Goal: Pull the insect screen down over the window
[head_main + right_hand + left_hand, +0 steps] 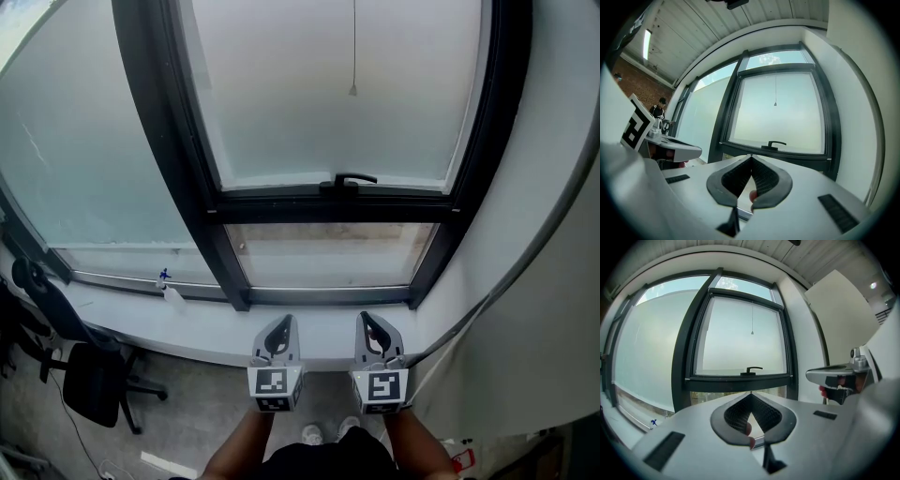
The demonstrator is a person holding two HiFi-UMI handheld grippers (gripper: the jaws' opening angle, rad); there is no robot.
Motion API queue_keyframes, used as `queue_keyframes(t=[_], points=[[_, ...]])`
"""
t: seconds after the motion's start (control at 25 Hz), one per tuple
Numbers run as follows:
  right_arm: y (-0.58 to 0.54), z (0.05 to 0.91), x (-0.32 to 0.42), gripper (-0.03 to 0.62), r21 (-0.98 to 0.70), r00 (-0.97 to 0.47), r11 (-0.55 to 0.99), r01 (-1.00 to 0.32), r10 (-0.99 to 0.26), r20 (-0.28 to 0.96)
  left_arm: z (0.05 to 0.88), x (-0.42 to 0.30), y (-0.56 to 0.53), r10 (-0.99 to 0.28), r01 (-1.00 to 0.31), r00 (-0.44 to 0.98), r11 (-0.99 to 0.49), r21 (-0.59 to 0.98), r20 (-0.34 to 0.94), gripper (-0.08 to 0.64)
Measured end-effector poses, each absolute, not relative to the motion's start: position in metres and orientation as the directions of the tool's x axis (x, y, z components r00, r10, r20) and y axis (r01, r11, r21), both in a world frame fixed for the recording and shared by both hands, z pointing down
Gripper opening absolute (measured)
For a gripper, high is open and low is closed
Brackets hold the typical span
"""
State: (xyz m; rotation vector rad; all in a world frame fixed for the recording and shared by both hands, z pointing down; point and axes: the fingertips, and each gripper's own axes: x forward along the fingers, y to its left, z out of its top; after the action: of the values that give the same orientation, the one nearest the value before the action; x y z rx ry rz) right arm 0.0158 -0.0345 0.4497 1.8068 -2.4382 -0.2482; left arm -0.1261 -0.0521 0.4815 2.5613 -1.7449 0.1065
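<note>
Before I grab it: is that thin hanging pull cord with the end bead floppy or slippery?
The thin grey pull cord hangs straight and free: probably limp, likely to swing if nudged. Its small end bead looks light; may stop slipping.

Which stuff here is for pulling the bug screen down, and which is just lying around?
For the job: window, hanging cord (probably the screen's pull), left gripper, right gripper, both shut.
Just lying about: black office chair, small blue-and-white thing by the glass.
</note>
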Motion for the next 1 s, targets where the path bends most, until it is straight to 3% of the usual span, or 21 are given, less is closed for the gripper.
queue_keyframes(t=[0.28,1.0], points=[[-0.065,0.472,0.010,0.003,0.179,-0.333,0.329,-0.927,-0.943,0.010,0.475,-0.117,-0.086,-0.925,-0.928,0.372,-0.372,0.017,0.081,0.000],[-0.177,0.486,0.100,0.003,0.101,-0.300,0.303,-0.947,-0.953,0.050,0.481,-0.055,-0.200,-0.930,-0.933,0.353,-0.358,-0.030,0.097,0.000]])
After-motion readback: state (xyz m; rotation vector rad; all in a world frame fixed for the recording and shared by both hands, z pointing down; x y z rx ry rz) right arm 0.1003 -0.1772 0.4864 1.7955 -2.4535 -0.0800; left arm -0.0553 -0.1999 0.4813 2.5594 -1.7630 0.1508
